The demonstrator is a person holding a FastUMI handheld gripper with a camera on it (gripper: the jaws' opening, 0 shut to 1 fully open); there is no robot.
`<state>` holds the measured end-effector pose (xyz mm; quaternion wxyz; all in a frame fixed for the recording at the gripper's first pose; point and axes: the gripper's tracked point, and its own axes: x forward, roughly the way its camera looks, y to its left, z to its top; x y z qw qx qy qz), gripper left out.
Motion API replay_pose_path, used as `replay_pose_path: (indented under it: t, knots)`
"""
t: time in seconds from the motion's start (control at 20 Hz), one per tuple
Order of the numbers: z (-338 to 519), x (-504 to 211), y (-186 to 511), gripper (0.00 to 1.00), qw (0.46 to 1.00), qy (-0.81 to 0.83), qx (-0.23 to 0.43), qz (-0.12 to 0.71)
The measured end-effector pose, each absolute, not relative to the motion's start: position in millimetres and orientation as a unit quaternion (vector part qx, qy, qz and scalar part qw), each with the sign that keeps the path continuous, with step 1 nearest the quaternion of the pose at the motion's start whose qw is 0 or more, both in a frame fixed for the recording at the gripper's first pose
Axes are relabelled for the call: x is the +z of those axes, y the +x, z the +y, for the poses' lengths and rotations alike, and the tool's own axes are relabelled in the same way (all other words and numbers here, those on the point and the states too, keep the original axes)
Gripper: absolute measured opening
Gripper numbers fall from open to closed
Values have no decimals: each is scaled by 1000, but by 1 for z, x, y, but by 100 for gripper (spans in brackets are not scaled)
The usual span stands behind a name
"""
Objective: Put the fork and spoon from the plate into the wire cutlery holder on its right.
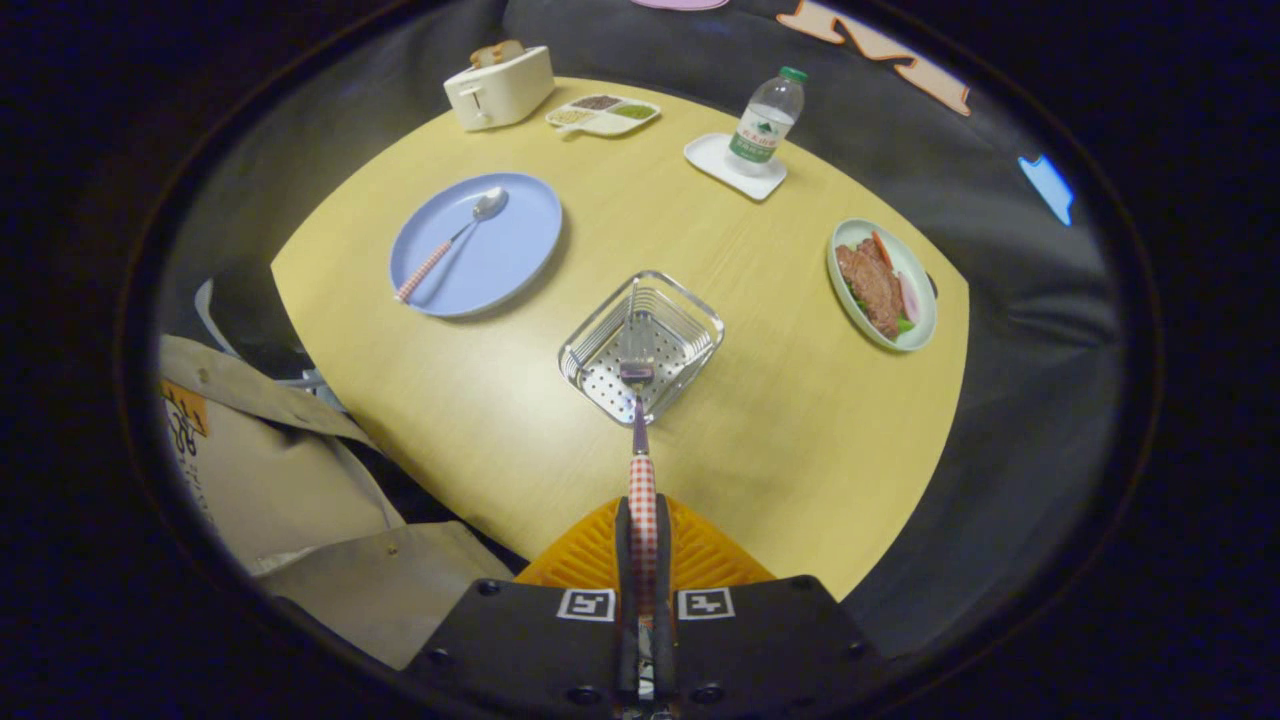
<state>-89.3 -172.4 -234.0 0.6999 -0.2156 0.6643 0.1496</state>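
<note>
- Gripper view: the tool [642,545] is clamped narrow on the checked handle of the fork [639,440], whose tines reach over the wire cutlery holder [641,345] just ahead.
- The fork looks light, stiff and thin; its metal neck is probably slippery, so the wrapped handle is the better hold.
- The spoon [452,242] lies on the blue plate [520,240], far left of the holder, with a matching handle to grasp.
- The holder is a shiny square basket on the pale wood counter [800,420].

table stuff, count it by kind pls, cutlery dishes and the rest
cutlery: 2, fork clamped in the gripper, spoon
dishes: 4, blue plate, food plate, divided tray, white tray
wire holder: 1
toaster: 1
bottle: 1
total: 9
</note>
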Motion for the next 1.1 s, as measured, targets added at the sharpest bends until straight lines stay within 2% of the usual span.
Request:
replay_pose_path:
  t: [0.6,0.9,0.95,1.1]
  knots:
    - [-161,-250,-67,12,624,-246,167,723]
    - [-151,-244,-53,18,647,-239,166,704]
    - [-148,-244,-48,22,658,-234,165,697]
    - [-138,-235,-40,56,692,-205,157,674]
